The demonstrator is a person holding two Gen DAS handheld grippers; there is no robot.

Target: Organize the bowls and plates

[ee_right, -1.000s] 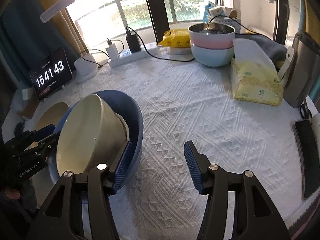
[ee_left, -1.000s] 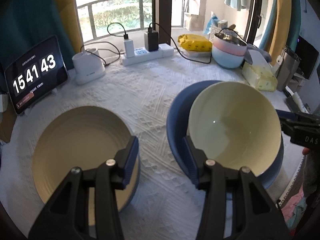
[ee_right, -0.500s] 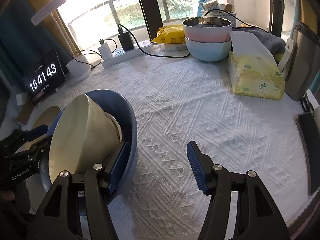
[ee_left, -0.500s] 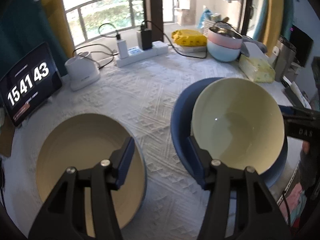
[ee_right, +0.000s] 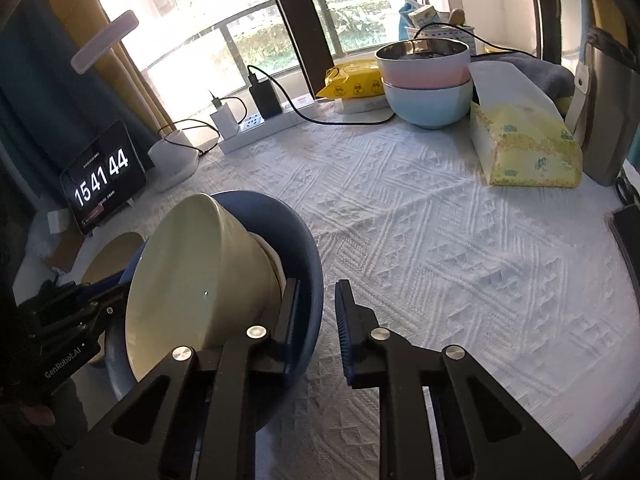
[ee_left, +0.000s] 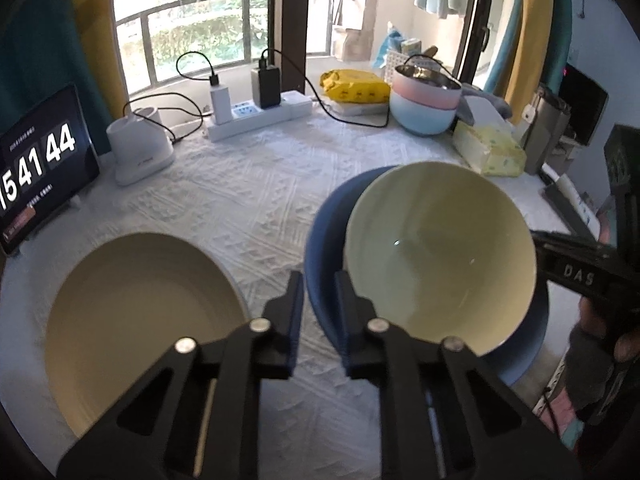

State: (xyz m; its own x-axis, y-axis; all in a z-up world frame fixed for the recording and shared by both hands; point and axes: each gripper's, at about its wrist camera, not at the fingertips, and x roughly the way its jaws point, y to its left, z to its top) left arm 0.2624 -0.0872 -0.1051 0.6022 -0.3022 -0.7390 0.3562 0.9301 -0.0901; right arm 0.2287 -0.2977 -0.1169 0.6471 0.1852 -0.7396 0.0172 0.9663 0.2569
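A cream bowl [ee_left: 440, 256] lies tilted inside a larger blue bowl [ee_left: 324, 240]; both also show in the right wrist view, the cream bowl [ee_right: 200, 272] inside the blue bowl [ee_right: 304, 248]. My left gripper [ee_left: 319, 312] is shut on the blue bowl's near rim. My right gripper [ee_right: 317, 312] is shut on the blue bowl's opposite rim. A tan bowl [ee_left: 132, 320] sits on the tablecloth to the left.
Stacked pink and light-blue bowls [ee_right: 426, 80] stand at the back right beside a tissue pack [ee_right: 524, 148]. A power strip [ee_left: 256, 116], a white charger base [ee_left: 138, 148] and a clock tablet [ee_left: 40, 164] line the back and left. A yellow packet [ee_left: 356, 86] lies near the window.
Both grippers have closed from wide open onto the blue bowl's rim, one on each side. The blue bowl with the cream bowl has tipped up slightly.
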